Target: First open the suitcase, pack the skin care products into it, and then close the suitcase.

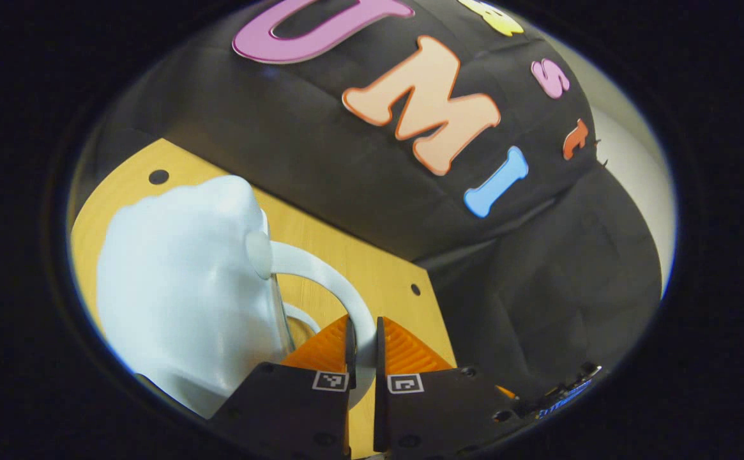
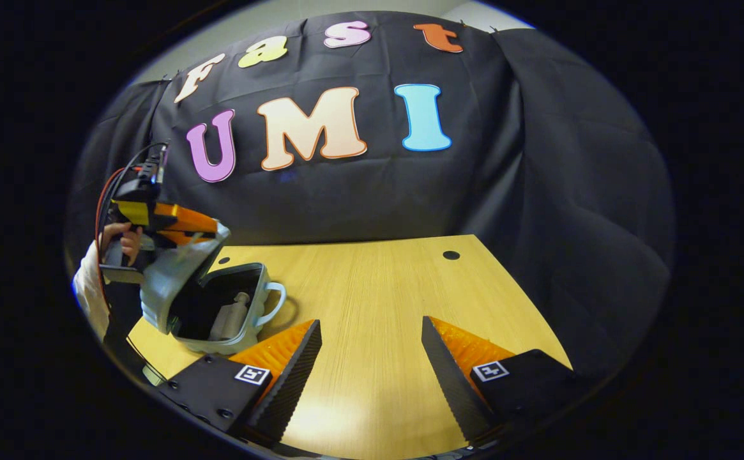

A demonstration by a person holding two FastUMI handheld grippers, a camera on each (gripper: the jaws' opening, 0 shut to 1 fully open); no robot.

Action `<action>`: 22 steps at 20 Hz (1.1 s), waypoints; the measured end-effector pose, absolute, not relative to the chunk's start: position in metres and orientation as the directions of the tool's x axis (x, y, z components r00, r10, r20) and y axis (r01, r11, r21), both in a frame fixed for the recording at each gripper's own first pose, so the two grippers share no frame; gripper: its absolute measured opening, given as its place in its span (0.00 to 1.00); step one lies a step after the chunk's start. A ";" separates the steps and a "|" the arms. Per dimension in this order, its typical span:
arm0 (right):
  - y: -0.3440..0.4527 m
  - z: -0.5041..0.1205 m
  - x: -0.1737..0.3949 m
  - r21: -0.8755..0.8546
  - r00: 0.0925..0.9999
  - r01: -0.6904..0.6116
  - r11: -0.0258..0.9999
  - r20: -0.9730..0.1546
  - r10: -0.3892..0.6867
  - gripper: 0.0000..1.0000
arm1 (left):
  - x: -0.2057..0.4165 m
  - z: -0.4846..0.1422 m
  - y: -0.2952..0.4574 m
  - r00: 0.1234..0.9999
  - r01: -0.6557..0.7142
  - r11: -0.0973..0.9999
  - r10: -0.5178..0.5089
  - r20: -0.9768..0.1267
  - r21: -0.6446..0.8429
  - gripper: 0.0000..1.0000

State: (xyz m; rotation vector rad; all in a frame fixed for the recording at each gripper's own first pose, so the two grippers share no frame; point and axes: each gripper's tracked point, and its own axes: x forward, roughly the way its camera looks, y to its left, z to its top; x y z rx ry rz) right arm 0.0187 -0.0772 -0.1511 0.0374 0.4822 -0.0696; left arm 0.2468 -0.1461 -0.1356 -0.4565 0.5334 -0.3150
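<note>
In the left gripper view, the left gripper (image 1: pixel 364 348) is pinching the lid's white handle (image 1: pixel 340 281) at lower center, both fingers pressing on it. The pale suitcase (image 2: pixel 212 303) is sitting half open at the left of the right gripper view on the wooden table (image 2: pixel 378 300), a skin care bottle (image 2: pixel 230 316) lying inside. The right gripper (image 2: pixel 372 358) is hovering spread apart, holding nothing.

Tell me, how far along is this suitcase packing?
Packing looks done: a pale bottle lies inside the open suitcase. In hand: the left gripper clamps the lid's handle, lid partway up. Left: shutting it. The right gripper hangs open over the table.
</note>
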 end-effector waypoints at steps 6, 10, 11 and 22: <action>-0.103 -0.140 0.015 0.022 0.898 0.077 0.997 -0.435 -0.060 0.98 | 0.262 -0.228 -0.173 0.735 0.084 0.933 -0.295 -0.610 -0.350 0.08; -0.114 -0.133 0.010 0.026 0.907 0.073 0.997 -0.418 -0.055 0.97 | 0.263 -0.265 -0.171 0.685 0.042 0.972 -0.196 -0.702 -0.231 0.08; -0.117 -0.132 0.008 0.027 0.908 0.073 0.997 -0.415 -0.055 0.97 | 0.261 -0.271 -0.170 0.675 0.044 0.979 -0.178 -0.716 -0.201 0.08; -0.117 -0.112 0.010 0.059 0.932 0.033 0.998 -0.361 -0.010 0.97 | 0.240 -0.190 -0.144 0.814 0.096 0.995 -0.054 -0.579 0.041 0.89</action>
